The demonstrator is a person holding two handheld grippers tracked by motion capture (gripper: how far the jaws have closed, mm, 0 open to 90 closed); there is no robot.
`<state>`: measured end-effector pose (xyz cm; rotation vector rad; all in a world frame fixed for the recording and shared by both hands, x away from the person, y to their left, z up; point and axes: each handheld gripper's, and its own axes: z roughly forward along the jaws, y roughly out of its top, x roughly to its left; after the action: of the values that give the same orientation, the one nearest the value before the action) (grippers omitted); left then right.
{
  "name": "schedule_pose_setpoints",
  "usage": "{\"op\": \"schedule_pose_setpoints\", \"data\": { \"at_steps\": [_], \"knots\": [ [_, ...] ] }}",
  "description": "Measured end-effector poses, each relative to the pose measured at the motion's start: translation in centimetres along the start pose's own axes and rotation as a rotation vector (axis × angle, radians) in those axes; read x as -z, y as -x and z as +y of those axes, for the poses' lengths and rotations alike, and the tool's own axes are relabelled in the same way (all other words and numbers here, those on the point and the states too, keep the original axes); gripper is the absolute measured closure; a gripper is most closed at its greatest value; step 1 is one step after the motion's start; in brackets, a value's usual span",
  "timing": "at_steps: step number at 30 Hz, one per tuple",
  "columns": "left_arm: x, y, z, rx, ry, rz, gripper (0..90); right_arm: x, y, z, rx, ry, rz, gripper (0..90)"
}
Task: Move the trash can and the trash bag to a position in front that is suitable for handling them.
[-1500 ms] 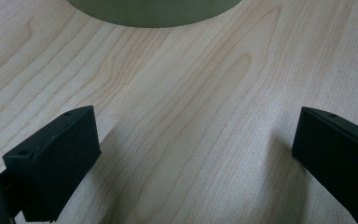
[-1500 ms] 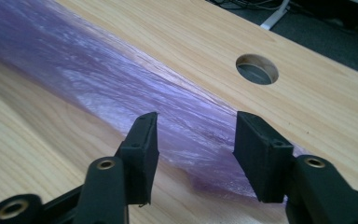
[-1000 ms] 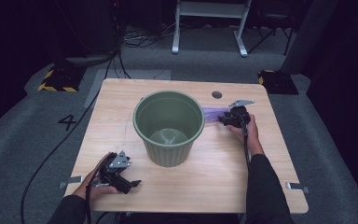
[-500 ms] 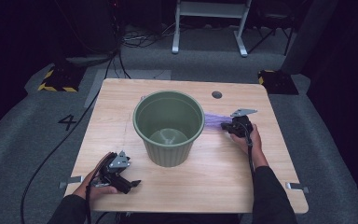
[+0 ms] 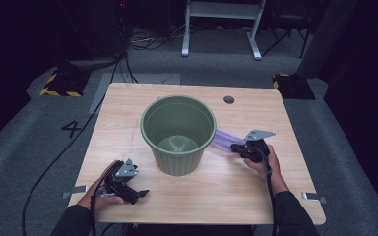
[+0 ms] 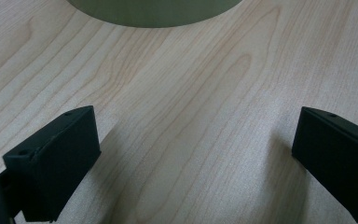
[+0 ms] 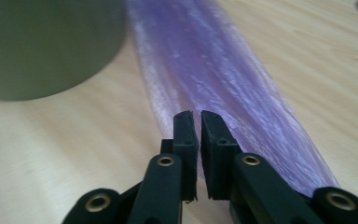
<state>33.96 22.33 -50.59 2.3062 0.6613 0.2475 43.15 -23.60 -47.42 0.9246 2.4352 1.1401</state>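
A: The right gripper [image 5: 236, 147] has its jaws pressed nearly together, pinching the near end of a purple plastic bag [image 7: 223, 88]

B: Where's the bag relative to the green bucket [image 5: 178, 133]?

A: It lies flat on the table just right of the bucket, stretching from the bucket's side toward the person's right hand [image 5: 263, 160]

B: And the left gripper [image 5: 137, 194]?

A: Jaws spread wide, nothing between them, resting on the wood in front of the bucket and to its left, well apart from it

B: The surface?

A: A light wooden table [image 5: 128, 113] with a small round hole behind the bucket to the right; grey floor, cables and a white stand beyond
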Motion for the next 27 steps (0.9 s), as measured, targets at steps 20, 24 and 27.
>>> {"op": "schedule_pose_setpoints", "data": {
  "at_steps": [20,24,27],
  "knots": [
    [0.0,0.0,0.0,-0.001,-0.001,-0.002,0.5,7.1,1.0,-2.7,-0.054,0.131,-0.050,39.0],
    [0.0,0.0,0.0,-0.001,-0.001,-0.003,0.5,6.4,2.5,-3.8,-0.078,0.101,-0.026,35.9],
    [0.0,0.0,0.0,-0.001,-0.001,-0.004,0.5,5.7,3.1,-4.4,-0.113,0.084,0.001,39.9]
  ]
}}
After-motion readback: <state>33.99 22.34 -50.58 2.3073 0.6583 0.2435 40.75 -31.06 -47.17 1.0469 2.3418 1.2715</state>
